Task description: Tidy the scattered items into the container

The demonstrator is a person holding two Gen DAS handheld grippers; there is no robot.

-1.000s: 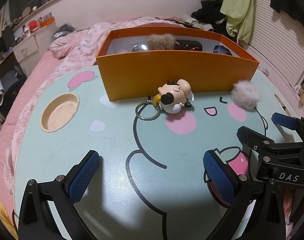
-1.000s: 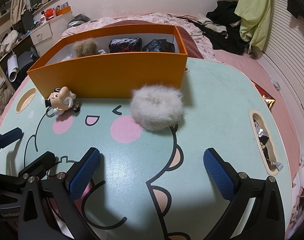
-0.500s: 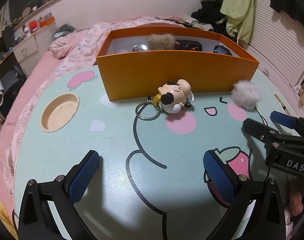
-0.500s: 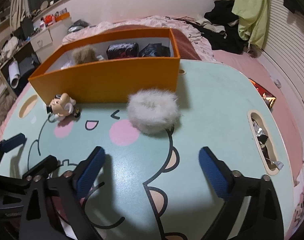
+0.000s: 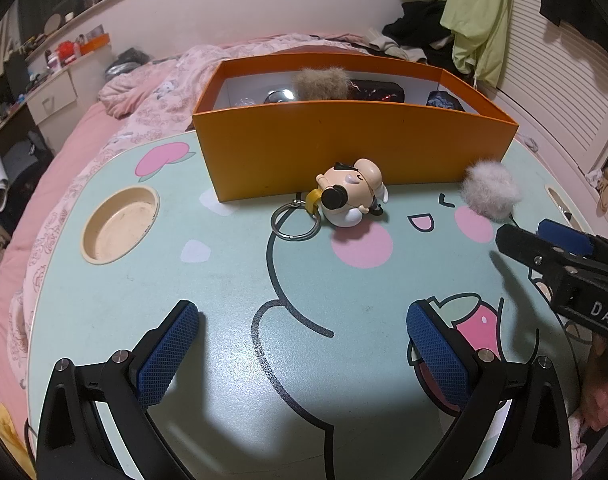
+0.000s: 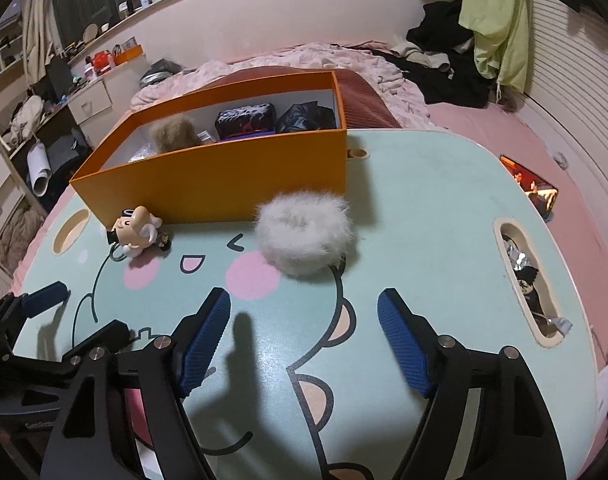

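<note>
The left gripper (image 5: 301,354) is hovering low over the desk (image 5: 223,280), its blue-padded fingers (image 5: 167,354) spread wide with nothing between them. The right gripper (image 6: 304,340) is hovering likewise, fingers (image 6: 404,346) parted and holding nothing.

The orange box (image 5: 344,152) is sitting at the upper centre of the left wrist view, on the far part of the desk. Inside it, a brown fluffy item (image 5: 322,84) and dark packets (image 6: 245,120) are lying.

A cartoon figure keychain (image 5: 350,194) is lying on the desk just in front of the box wall, its metal ring (image 5: 295,220) resting to the lower left of the figure. A white fluffy scrunchie (image 6: 304,234) is lying at the centre of the right wrist view, close against the box front, ahead of the right gripper's fingers and apart from them.

A round cup recess (image 5: 119,224) is showing at left of the left wrist view.
</note>
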